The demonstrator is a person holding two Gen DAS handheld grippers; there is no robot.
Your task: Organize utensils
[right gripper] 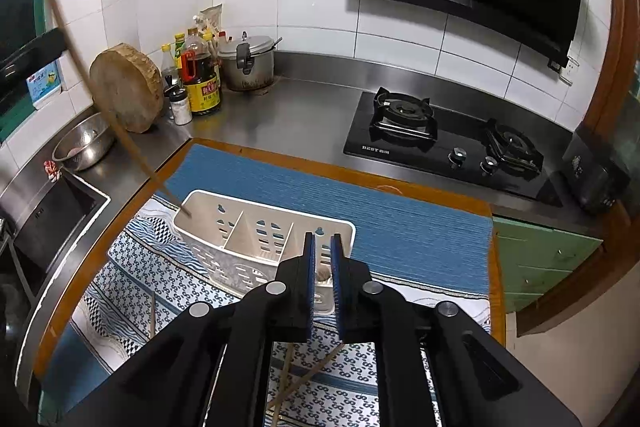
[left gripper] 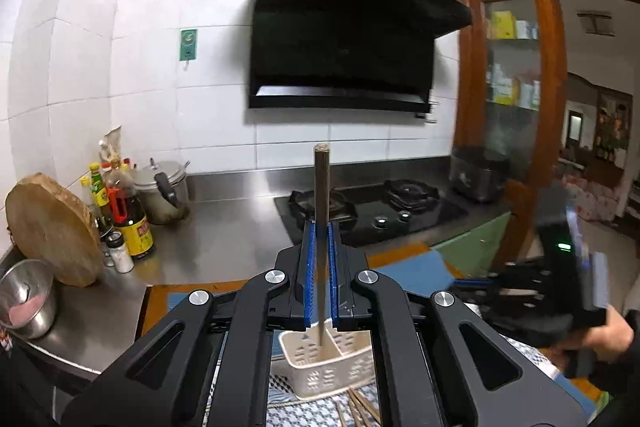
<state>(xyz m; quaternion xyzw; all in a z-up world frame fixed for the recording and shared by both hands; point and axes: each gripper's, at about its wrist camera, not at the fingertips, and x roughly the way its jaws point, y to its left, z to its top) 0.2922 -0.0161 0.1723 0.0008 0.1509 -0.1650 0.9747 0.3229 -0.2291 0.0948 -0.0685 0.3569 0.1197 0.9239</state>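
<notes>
My left gripper [left gripper: 321, 227] is shut on a brown chopstick [left gripper: 321, 203] and holds it upright, with the lower tip down in the white perforated utensil holder [left gripper: 328, 375]. The right wrist view shows that chopstick [right gripper: 120, 131] slanting into the left compartment of the holder [right gripper: 248, 227]. My right gripper [right gripper: 322, 239] hovers above the holder's near right side with its jaws a narrow gap apart and nothing between them. Loose chopsticks [right gripper: 296, 383] lie on the patterned cloth [right gripper: 160, 287] under it.
A blue mat [right gripper: 360, 199] lies on a wooden board. Behind are a gas hob [right gripper: 448, 143], sauce bottles [right gripper: 200, 79], a pressure pot [right gripper: 248, 63], a round chopping block [right gripper: 128, 93], a steel bowl [right gripper: 84, 147] and a sink [right gripper: 48, 223] at left. A range hood [left gripper: 344, 39] hangs above.
</notes>
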